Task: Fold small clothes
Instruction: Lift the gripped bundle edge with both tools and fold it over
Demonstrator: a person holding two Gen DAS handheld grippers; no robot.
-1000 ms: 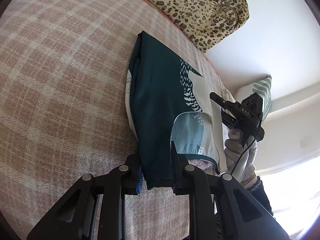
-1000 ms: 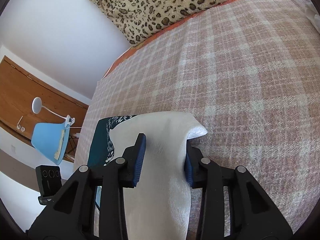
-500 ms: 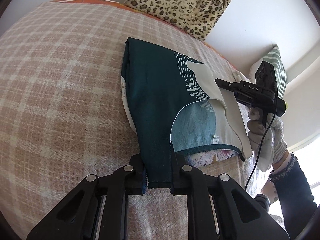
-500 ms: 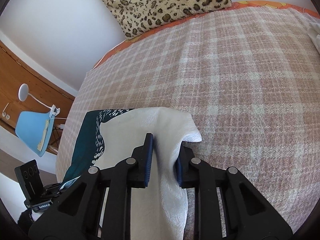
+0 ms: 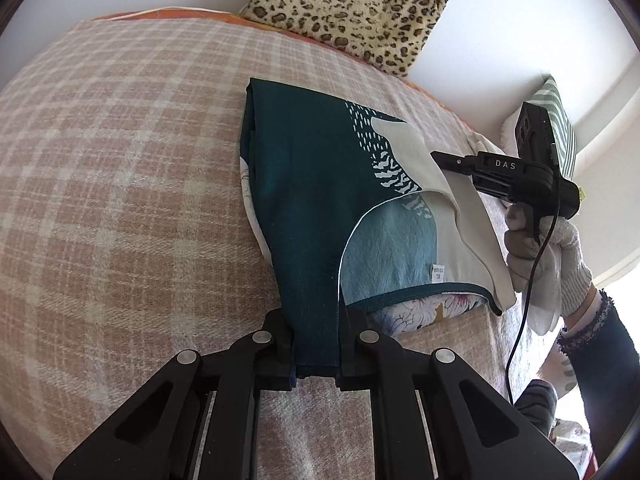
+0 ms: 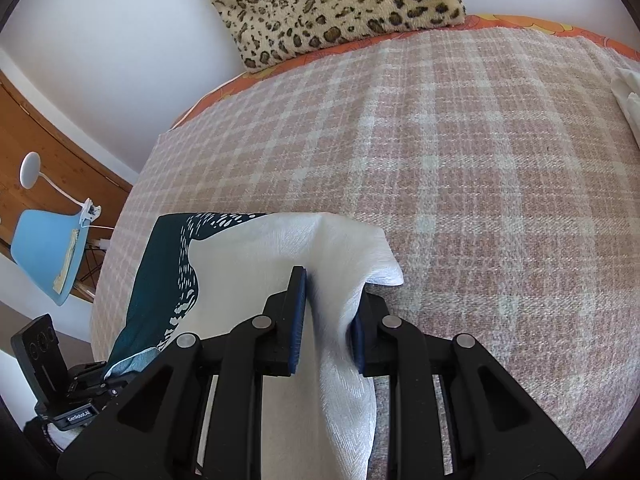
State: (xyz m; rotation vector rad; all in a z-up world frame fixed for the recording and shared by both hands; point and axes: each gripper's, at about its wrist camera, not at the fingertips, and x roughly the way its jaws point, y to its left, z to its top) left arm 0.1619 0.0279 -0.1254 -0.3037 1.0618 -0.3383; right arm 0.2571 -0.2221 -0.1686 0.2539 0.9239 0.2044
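Note:
A small teal and cream top (image 5: 312,184) lies on the plaid blanket (image 5: 120,160), its neckline toward me. My left gripper (image 5: 318,320) pinches the teal shoulder strap at the near end, its jaws still closing on the cloth. In the right wrist view my right gripper (image 6: 330,300) is shut on a bunched fold of the top's cream side (image 6: 256,264), lifting it slightly. The right gripper (image 5: 440,157) also shows at the top's far side in the left wrist view, held by a gloved hand (image 5: 552,256). A floral cloth (image 5: 432,312) peeks out under the top.
A leopard-print bag (image 5: 352,12) leans on the wall at the bed's far edge. A green striped cushion (image 5: 560,128) sits in the corner. A white cloth (image 6: 628,96) lies at the right. A blue chair (image 6: 44,256) and a white lamp stand beside the bed.
My right jaws have closed from wide apart onto the cream fabric. My left jaws have narrowed on the teal strap, and the left view has rolled so the top sits more upright.

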